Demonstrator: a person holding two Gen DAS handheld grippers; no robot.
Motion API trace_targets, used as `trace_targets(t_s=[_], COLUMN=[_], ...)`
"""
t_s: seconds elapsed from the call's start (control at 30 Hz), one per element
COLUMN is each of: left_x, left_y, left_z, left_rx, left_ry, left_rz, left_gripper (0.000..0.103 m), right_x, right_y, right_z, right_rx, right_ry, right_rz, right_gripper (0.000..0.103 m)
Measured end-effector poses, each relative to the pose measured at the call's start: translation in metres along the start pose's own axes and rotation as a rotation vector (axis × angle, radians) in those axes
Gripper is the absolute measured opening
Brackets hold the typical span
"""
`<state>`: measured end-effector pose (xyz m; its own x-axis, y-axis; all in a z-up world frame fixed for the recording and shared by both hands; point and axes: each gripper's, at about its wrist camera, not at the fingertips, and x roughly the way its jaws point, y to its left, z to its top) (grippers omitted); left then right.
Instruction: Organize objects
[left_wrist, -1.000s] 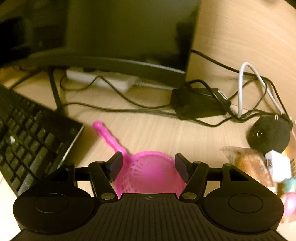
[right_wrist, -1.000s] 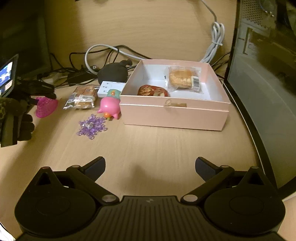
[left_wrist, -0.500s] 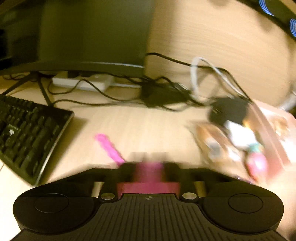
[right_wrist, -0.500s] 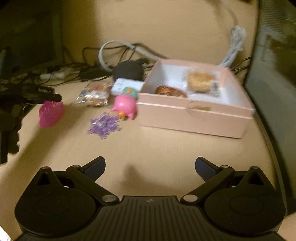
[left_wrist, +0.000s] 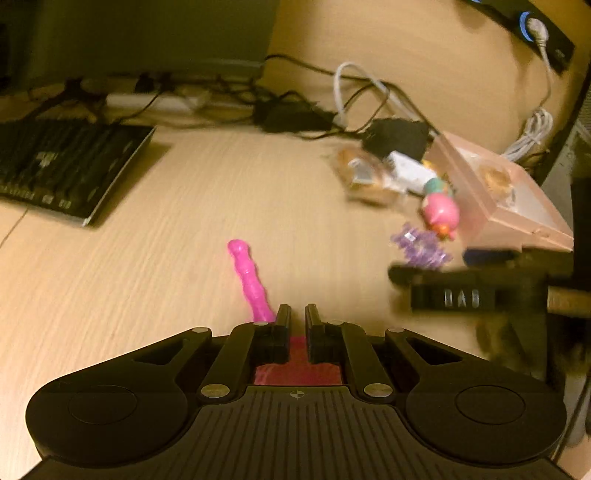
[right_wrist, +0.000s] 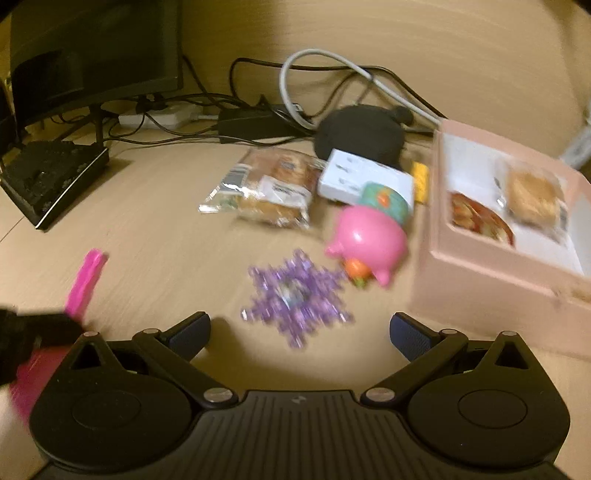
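My left gripper (left_wrist: 297, 314) is shut on a pink plastic toy strainer (left_wrist: 249, 275); its handle sticks out ahead to the left and its squeezed basket shows between the jaws. The right wrist view catches that strainer (right_wrist: 86, 280) at far left. My right gripper (right_wrist: 299, 326) is open and holds nothing, just behind a purple snowflake ornament (right_wrist: 295, 299). A pink pig toy (right_wrist: 369, 240), a wrapped pastry (right_wrist: 269, 192) and a white adapter (right_wrist: 364, 177) lie beyond. The pink box (right_wrist: 480, 266) at right holds two wrapped snacks.
A black keyboard (left_wrist: 66, 170) lies at left. A monitor (right_wrist: 96, 55), a power strip (right_wrist: 162, 116), tangled cables (right_wrist: 332, 70) and a black round object (right_wrist: 360, 133) line the back. My right gripper shows blurred in the left wrist view (left_wrist: 461, 291), near the pink box (left_wrist: 509, 199).
My left gripper closed on the strainer's basket and carried it rightward toward the box. My right gripper moved forward, closer to the snowflake and the pig.
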<state>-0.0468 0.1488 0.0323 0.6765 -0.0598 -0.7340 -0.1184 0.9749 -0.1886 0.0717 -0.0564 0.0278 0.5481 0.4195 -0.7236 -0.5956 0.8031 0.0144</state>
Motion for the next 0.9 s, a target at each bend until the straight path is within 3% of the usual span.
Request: trace_targets(t_s=[0.07, 0.2, 0.57, 0.73, 0.9], left_x=[-0.002, -0.003, 0.004, 0.004, 0.006], left_y=[0.008, 0.010, 0.007, 0.006, 0.006], left_z=[-0.004, -0.004, 0.002, 0.002, 0.004], left_rx=[-0.027, -0.048, -0.037, -0.042, -0.042], left_ry=[-0.005, -0.014, -0.018, -0.015, -0.012], left_rz=[0.002, 0.008, 0.034, 0.031, 0.030], left_gripper=[0.010, 0.011, 0.012, 0.012, 0.012], right_x=[0.005, -0.001, -0.059, -0.076, -0.075], right_y=[0.004, 0.011, -0.013, -0.025, -0.031], right_z=[0.007, 0.012, -0.040, -0.057, -0.061], right_rx=[-0.004, -0.033, -0.049, -0.005, 0.026], right_ry=[-0.008, -0.017, 0.017, 0.013, 0.025], right_rz=[-0.001, 0.021, -0.010, -0.029, -0.042], right_gripper=[0.093, 0.054, 0.053, 0.074, 0.085])
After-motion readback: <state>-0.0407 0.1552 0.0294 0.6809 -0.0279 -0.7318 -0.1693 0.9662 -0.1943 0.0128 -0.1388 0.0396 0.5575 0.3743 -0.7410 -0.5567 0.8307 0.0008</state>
